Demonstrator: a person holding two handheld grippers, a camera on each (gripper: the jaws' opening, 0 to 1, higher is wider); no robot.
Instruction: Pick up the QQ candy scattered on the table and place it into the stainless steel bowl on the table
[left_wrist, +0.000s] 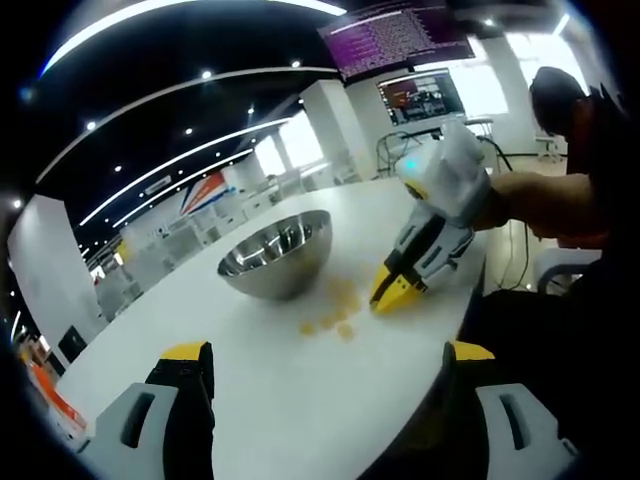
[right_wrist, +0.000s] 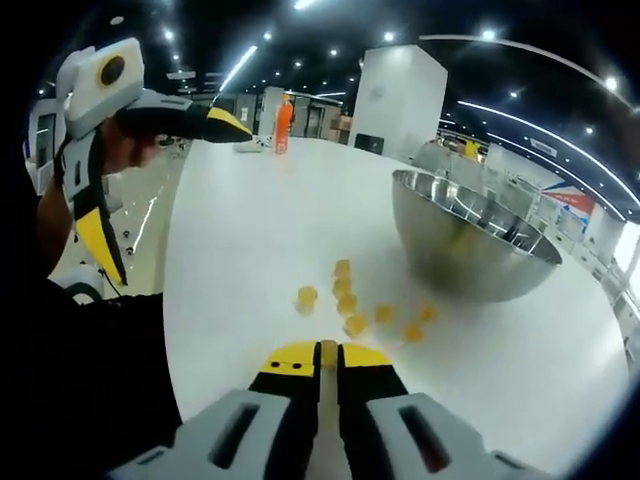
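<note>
On white table (right_wrist: 250, 220), right tongs (right_wrist: 329, 354) pinching a candy (right_wrist: 328, 352), loose candies (right_wrist: 351, 303) beside steel bowl (right_wrist: 468, 240), left tongs (left_wrist: 325, 362) spread wide.

A white, rounded worktop (right_wrist: 240, 230) is seen in both views. A stainless steel bowl (right_wrist: 470, 240) stands on it, to the right in the right gripper view. A scatter of yellow QQ candy (right_wrist: 348, 303) lies on the bare surface just beside the bowl, on its near left. An orange object (right_wrist: 284, 124), too small to be identified, is seen at the far end.
</note>
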